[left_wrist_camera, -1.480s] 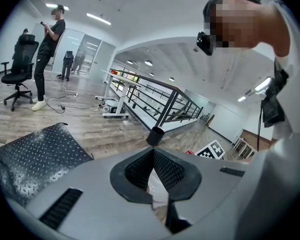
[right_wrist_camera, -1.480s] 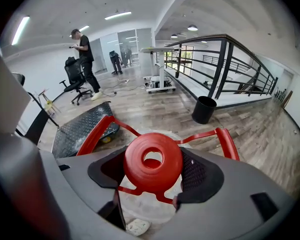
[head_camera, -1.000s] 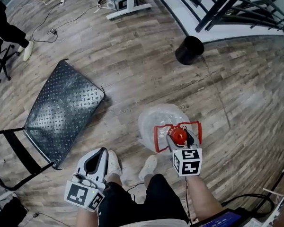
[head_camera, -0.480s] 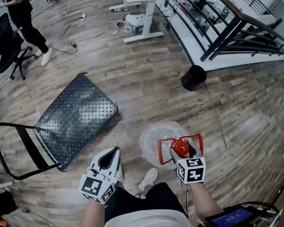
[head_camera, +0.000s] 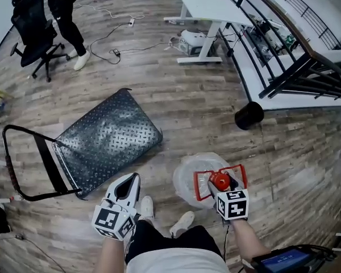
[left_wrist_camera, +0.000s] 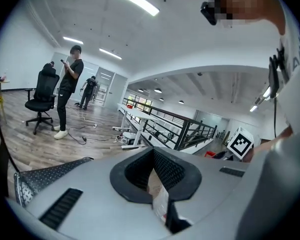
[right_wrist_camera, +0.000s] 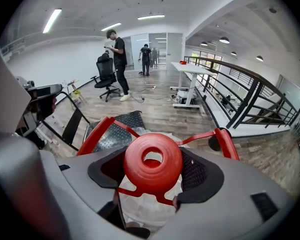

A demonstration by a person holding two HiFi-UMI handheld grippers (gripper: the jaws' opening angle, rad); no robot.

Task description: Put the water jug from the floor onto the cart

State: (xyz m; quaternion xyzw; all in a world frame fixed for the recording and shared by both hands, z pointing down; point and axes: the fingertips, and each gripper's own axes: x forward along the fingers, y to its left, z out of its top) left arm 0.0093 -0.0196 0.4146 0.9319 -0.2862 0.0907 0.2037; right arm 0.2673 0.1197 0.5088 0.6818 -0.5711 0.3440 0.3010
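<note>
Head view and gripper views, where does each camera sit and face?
Head view: on the head, steeply down at the clear plastic water jug; left gripper, right gripper, shoes show.
Left gripper view: on that gripper, faces the room; shut empty jaws show.
Right gripper view: on that gripper, faces the jug's red cap; jaws clamp it.
Shared: grey diamond-plate cart.

One water jug [head_camera: 187, 178], one cart [head_camera: 111, 135], two hand-held grippers [head_camera: 128, 181], [head_camera: 220, 181], one office chair [head_camera: 37, 21], one black bin [head_camera: 249, 116].

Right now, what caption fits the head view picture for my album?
The right gripper holds the water jug by its red handle, with the cart on its left.
</note>
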